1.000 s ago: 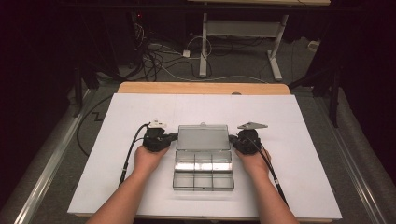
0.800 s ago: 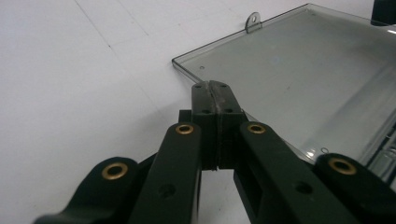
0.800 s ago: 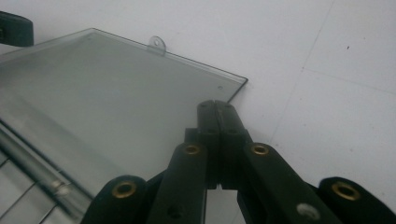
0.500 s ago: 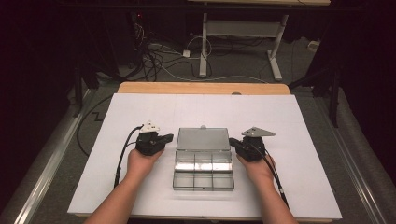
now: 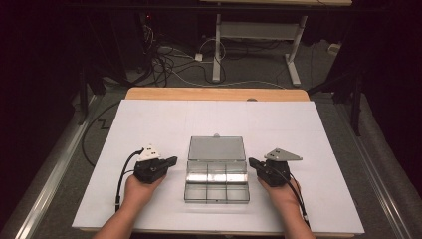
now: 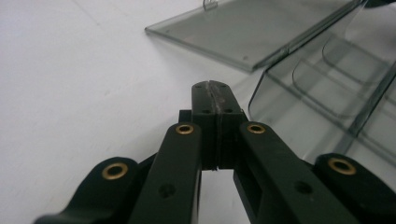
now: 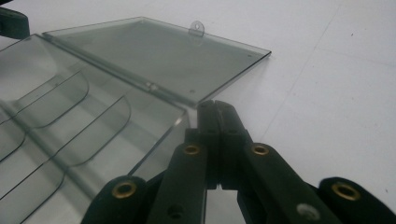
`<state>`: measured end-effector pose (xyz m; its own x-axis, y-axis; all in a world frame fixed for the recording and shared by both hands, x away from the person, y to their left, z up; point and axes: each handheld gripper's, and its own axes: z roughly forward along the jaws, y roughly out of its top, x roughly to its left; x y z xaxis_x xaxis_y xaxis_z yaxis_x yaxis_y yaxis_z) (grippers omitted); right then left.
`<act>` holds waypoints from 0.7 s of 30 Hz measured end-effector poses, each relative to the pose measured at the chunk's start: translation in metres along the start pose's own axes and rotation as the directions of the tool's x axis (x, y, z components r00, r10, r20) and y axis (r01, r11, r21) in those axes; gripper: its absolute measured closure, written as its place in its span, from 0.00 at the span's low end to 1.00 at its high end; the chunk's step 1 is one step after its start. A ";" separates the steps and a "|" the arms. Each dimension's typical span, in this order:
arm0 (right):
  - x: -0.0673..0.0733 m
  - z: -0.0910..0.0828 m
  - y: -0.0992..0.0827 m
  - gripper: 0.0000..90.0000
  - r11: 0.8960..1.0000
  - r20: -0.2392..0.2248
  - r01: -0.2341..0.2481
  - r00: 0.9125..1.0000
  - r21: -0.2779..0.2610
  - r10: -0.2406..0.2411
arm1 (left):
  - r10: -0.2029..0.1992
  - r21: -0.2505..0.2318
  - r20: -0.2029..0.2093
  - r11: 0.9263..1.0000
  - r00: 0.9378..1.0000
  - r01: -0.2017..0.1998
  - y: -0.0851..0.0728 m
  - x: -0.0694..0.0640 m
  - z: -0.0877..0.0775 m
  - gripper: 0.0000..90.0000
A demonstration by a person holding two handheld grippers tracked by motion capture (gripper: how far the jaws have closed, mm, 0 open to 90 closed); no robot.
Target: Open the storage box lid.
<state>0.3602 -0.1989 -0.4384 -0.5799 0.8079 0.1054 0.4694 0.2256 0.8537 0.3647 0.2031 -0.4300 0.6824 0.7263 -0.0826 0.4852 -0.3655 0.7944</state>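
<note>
A clear plastic compartment box (image 5: 217, 181) lies open in the middle of the white table top (image 5: 149, 119), its lid (image 5: 217, 148) folded flat behind it. The compartments look empty. My left gripper (image 5: 172, 161) hovers just left of the box, shut with nothing between its jaws; in the left gripper view the gripper (image 6: 215, 87) points past the lid (image 6: 252, 28) and the box wall (image 6: 299, 93). My right gripper (image 5: 253, 163) sits just right of the box, also shut and empty. In the right gripper view the gripper (image 7: 214, 106) stands beside the box (image 7: 70, 126) near the lid (image 7: 154, 56) corner.
The white top rests on a wooden table whose far edge (image 5: 214, 93) shows behind. Beyond it, cables (image 5: 169, 64) and a desk frame (image 5: 254, 35) stand on the dark floor. A cable (image 5: 122, 174) trails from the left gripper across the table.
Both hands have drawn outward from the box, the left one to the left and the right one to the right. The box and lid lie as before.
</note>
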 end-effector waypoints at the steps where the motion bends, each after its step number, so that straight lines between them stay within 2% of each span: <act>1: 0.001 -0.003 -0.002 1.00 1.000 -0.002 0.005 1.000 -0.004 -0.005 | -0.002 -0.001 -0.002 1.000 1.000 0.002 -0.002 0.001 -0.004 0.97; 3: 0.002 -0.009 -0.006 1.00 1.000 -0.006 0.013 1.000 -0.008 -0.013 | -0.002 -0.009 -0.006 1.000 1.000 0.002 -0.007 0.000 -0.011 0.97; 6: 0.004 -0.015 -0.014 0.99 1.000 -0.001 0.014 1.000 -0.009 -0.014 | 0.020 -0.006 -0.014 1.000 1.000 -0.020 -0.013 -0.003 -0.018 0.97; 8: 0.003 -0.017 -0.018 0.97 1.000 0.001 0.009 1.000 -0.011 -0.009 | 0.021 -0.007 -0.008 1.000 1.000 -0.022 -0.018 -0.003 -0.019 0.93; 11: 0.002 -0.020 -0.025 0.93 1.000 -0.012 -0.013 1.000 -0.022 0.013 | 0.046 -0.001 -0.022 0.999 0.999 -0.046 -0.022 -0.005 -0.021 0.90; 14: 0.004 -0.022 -0.026 0.87 1.000 -0.013 0.000 1.000 -0.017 0.000 | 0.050 -0.014 -0.017 0.999 0.999 -0.050 -0.024 -0.005 -0.022 0.80; 18: 0.004 -0.026 -0.028 0.77 1.000 -0.012 0.008 1.000 -0.011 -0.008 | 0.051 -0.008 -0.010 0.999 0.999 -0.051 -0.023 -0.005 -0.021 0.65; 21: 0.001 -0.027 -0.030 0.68 1.000 -0.014 -0.012 1.000 -0.008 0.011 | 0.053 -0.002 -0.003 0.999 0.999 -0.053 -0.023 -0.003 -0.021 0.56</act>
<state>0.3273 -0.2196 -0.4504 -0.5839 0.8026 0.1224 0.4709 0.2120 0.8564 0.3396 0.2216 -0.4353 0.7055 0.7077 -0.0390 0.4478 -0.4023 0.7985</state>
